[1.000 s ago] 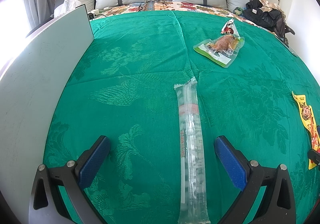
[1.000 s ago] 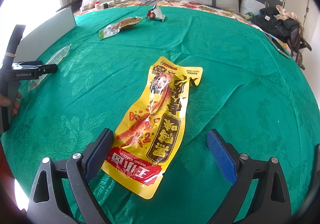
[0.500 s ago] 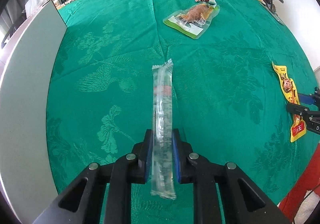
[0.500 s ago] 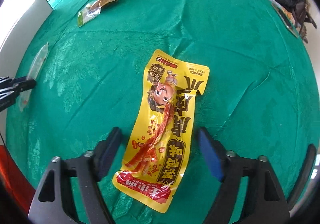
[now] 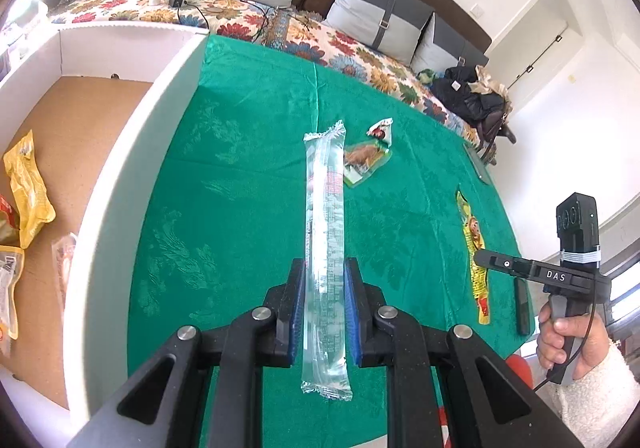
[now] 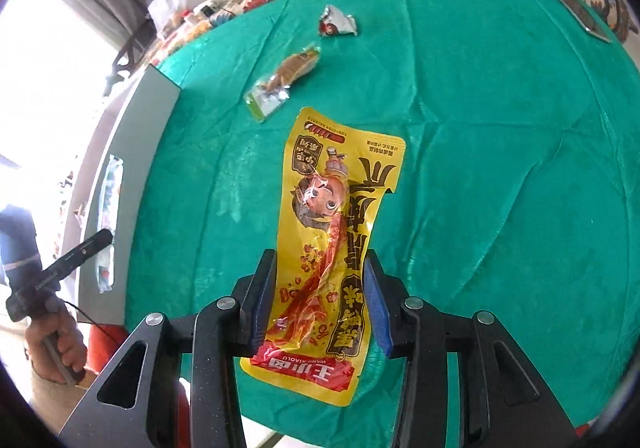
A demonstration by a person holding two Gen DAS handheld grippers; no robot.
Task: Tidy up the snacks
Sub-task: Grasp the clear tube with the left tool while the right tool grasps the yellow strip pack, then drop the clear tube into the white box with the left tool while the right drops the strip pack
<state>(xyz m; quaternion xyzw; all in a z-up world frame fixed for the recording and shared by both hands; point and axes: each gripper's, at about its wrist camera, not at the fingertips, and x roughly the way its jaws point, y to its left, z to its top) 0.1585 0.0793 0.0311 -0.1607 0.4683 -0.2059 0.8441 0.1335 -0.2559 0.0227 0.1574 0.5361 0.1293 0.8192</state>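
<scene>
The left gripper (image 5: 323, 306) is clamped on a long clear tube pack (image 5: 325, 248), taken near its near end, so the far length sticks out in front of the pads. It looks light and fairly stiff, its film slick; a grip nearer the middle would balance it better.

The right gripper (image 6: 320, 302) is closing its jaws on a flat yellow pouch (image 6: 332, 244), the pads already pressing its edges and bowing the foil. That pouch is thin, floppy and crinkly, and will sag beyond the pads.

Both packs hang over the green cloth (image 5: 240, 175), patterned and soft. A white box (image 5: 132, 151) with a brown floor stands to the left, seemingly holding other snacks, though the view there is poor.
</scene>
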